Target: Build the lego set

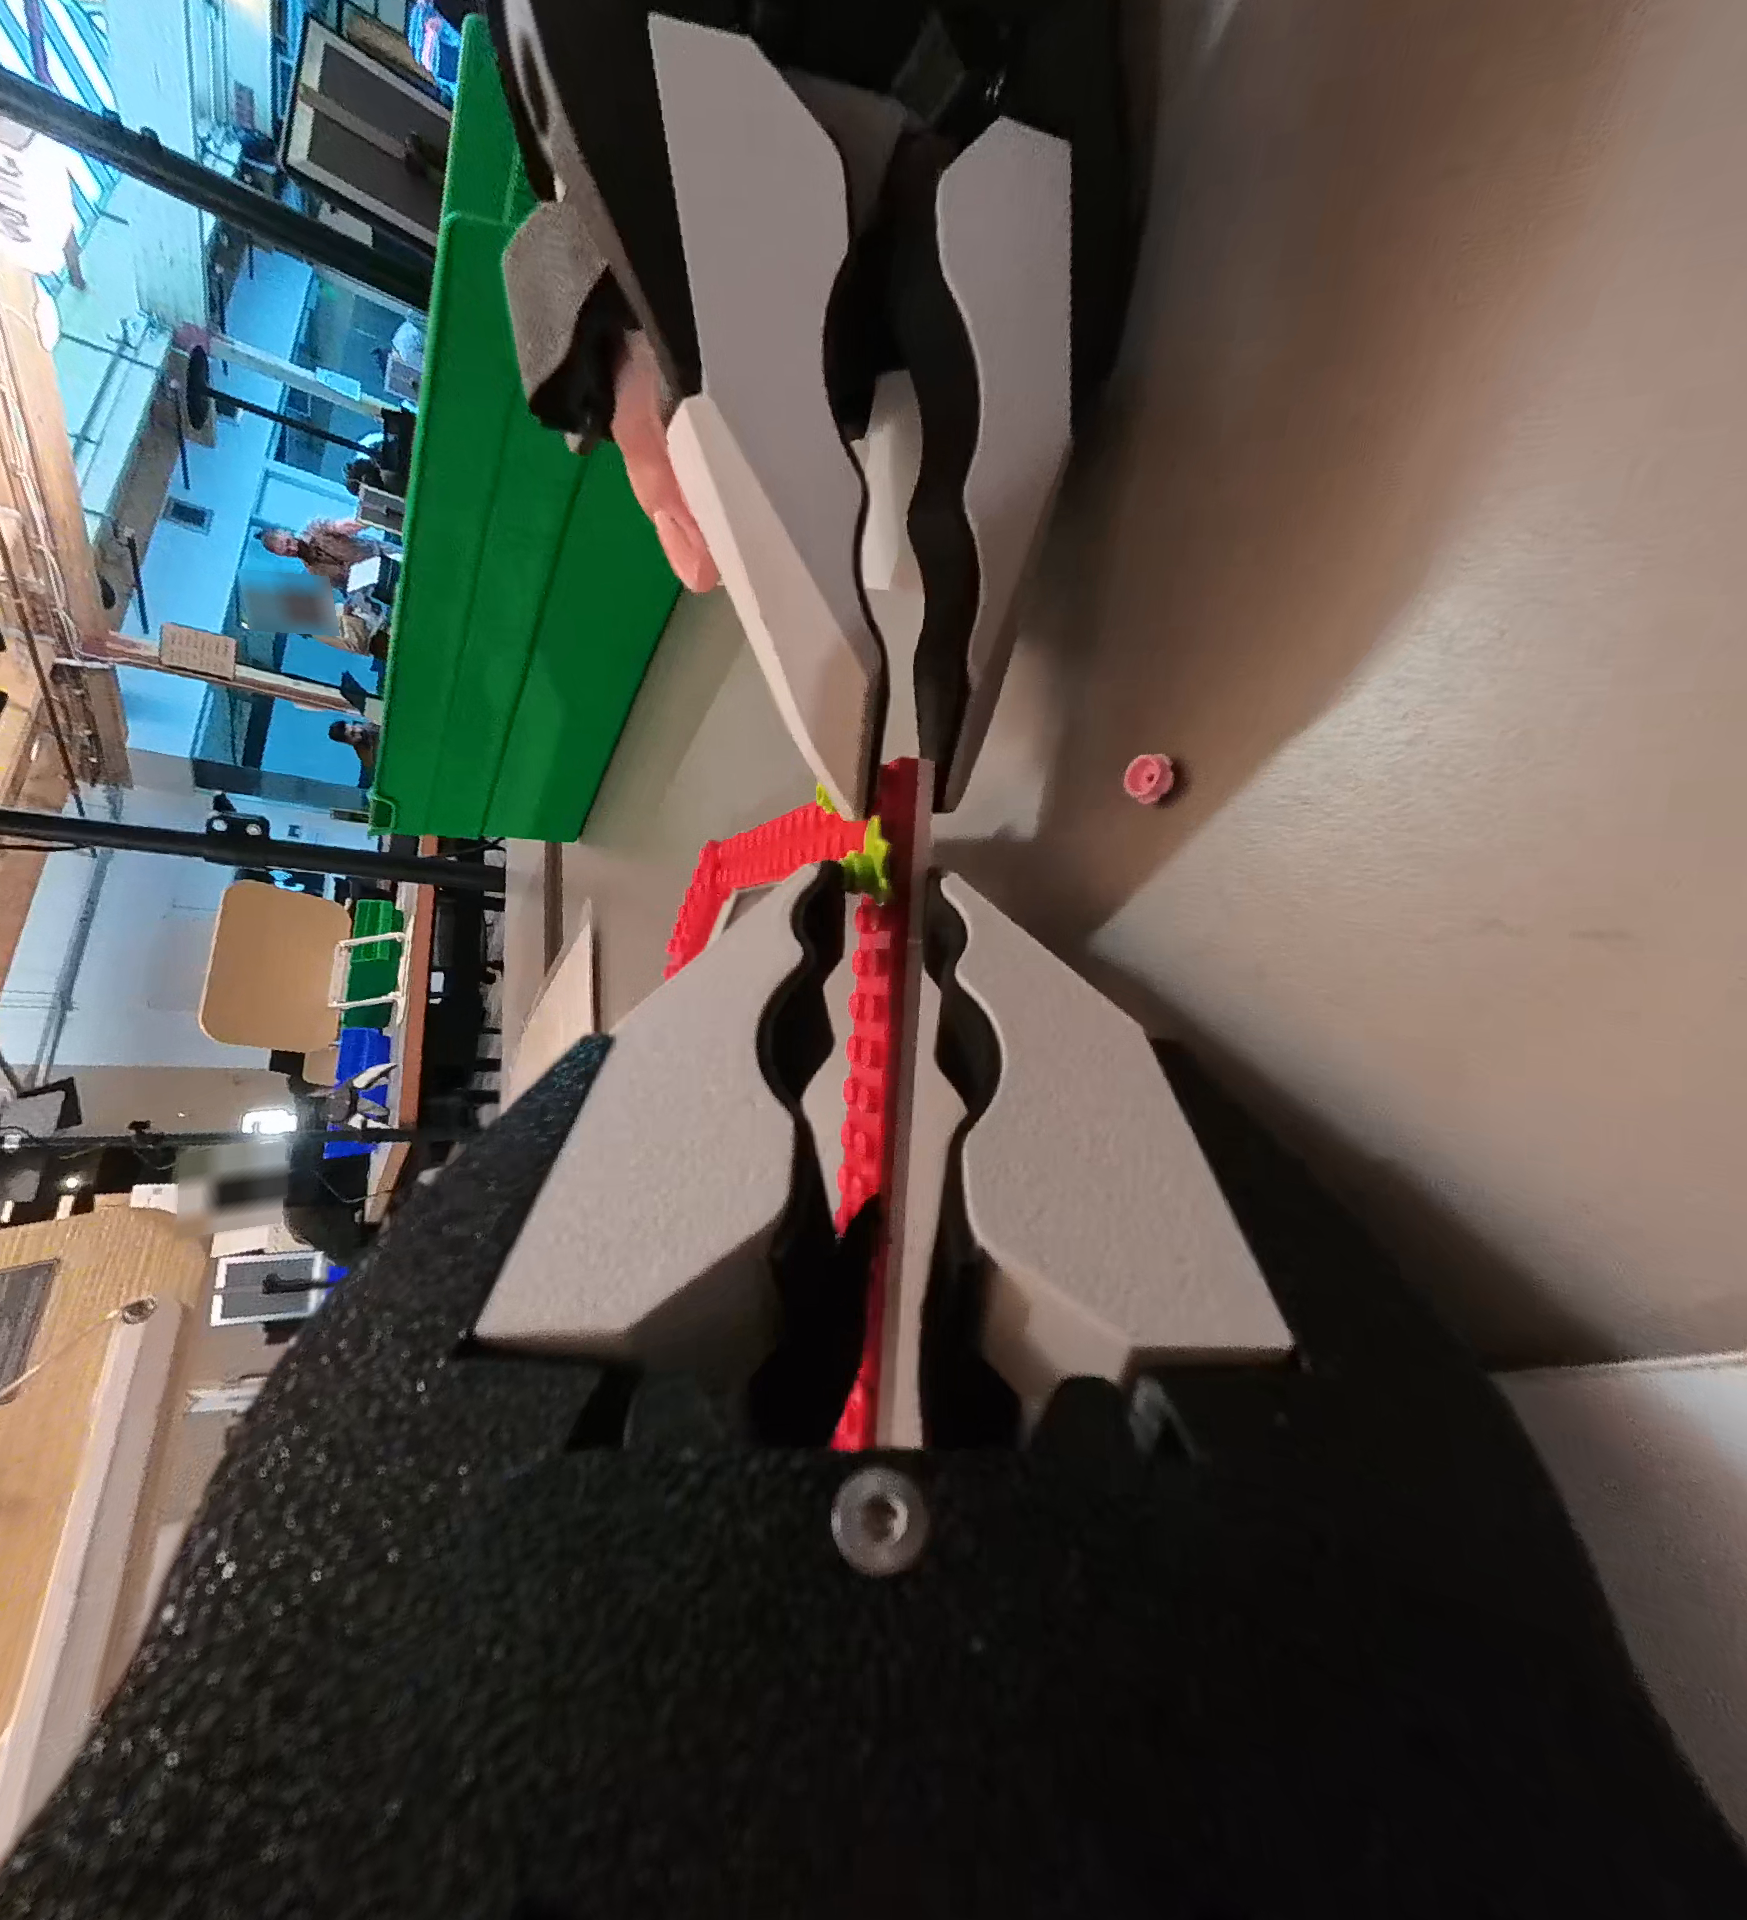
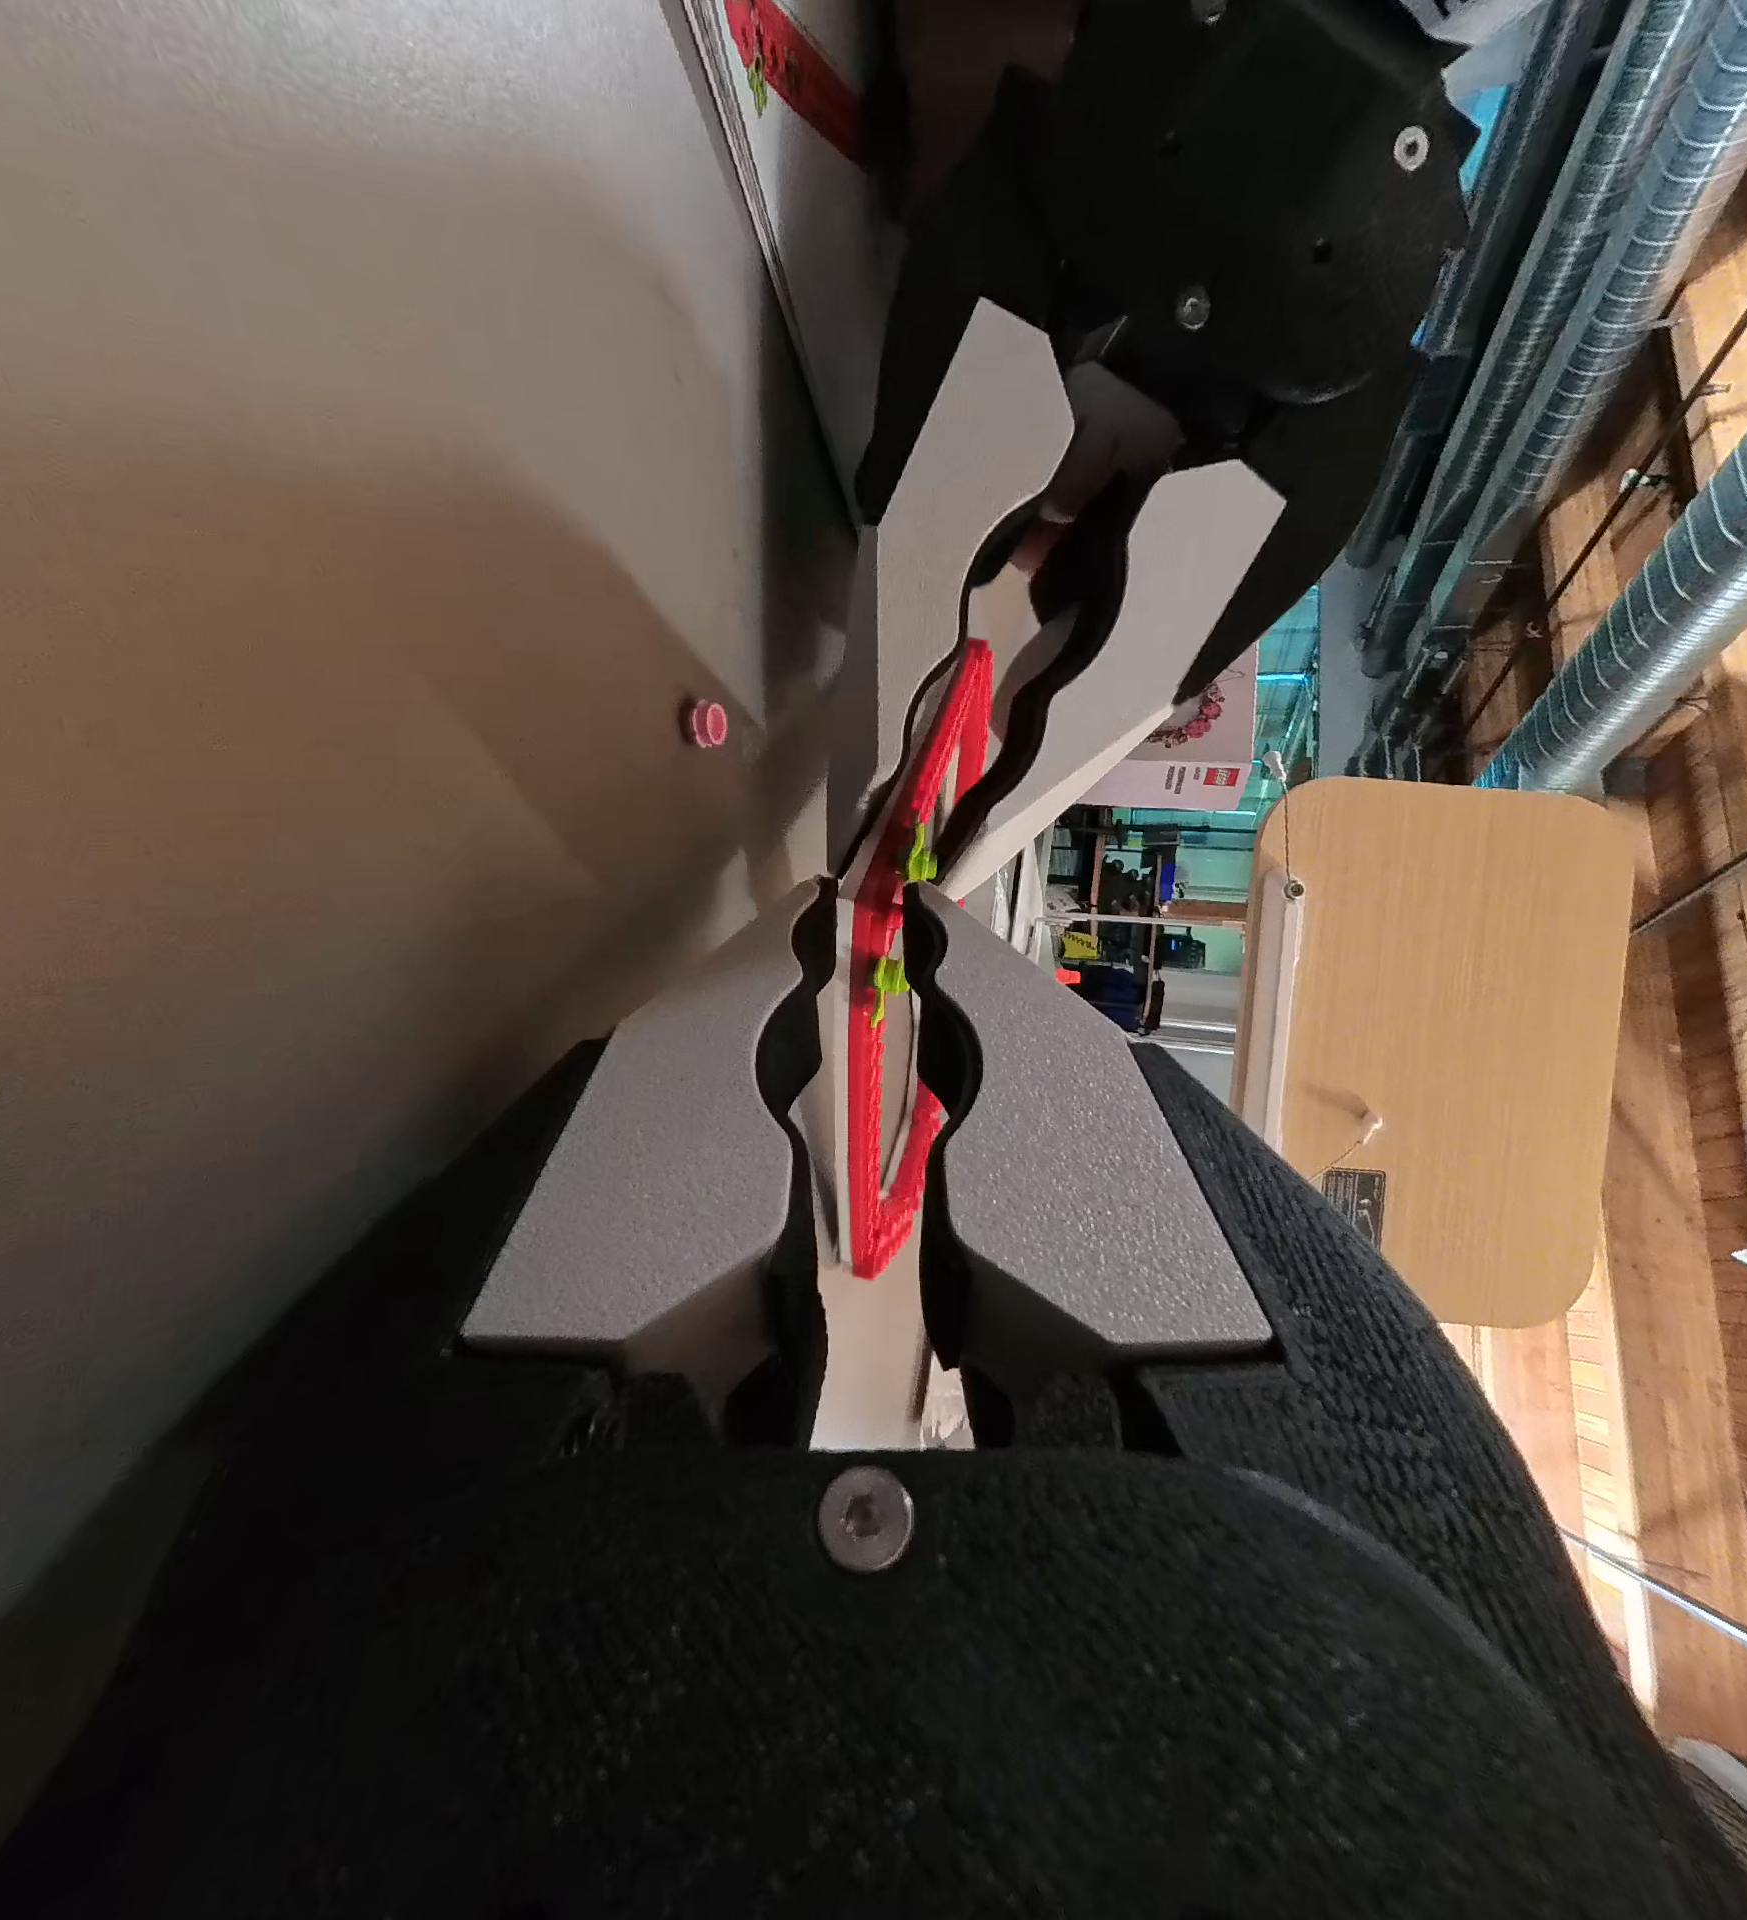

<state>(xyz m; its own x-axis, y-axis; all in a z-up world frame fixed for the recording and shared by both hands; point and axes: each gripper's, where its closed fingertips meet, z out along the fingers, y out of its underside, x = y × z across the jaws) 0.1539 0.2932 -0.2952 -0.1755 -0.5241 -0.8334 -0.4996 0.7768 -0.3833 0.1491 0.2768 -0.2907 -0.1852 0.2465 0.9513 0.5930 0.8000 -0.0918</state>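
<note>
A red studded lego frame [image 1: 864, 1039] with small lime green pieces [image 1: 869, 857] is held edge-on above the beige table [image 1: 1420, 623]. My left gripper [image 1: 884, 883] is shut on one side of it. My right gripper [image 1: 895, 790] comes from the opposite side, tip to tip, and is shut on the far side. In the right wrist view the red frame [image 2: 874, 1122] sits between my right gripper's [image 2: 869, 894] fingers, with two lime pieces [image 2: 887, 977] on it. The left gripper [image 2: 895, 868] clamps the frame's other end. A small pink round piece [image 1: 1147, 777] lies on the table nearby, and it also shows in the right wrist view [image 2: 705, 722].
A green plastic bin [image 1: 495, 520] stands on the table behind the grippers. A printed sheet or booklet with a red picture [image 2: 796, 73] lies at the table's far end. A wooden chair back [image 2: 1420, 1039] stands beyond the table edge. Less than 4 cm separates the two grippers' tips.
</note>
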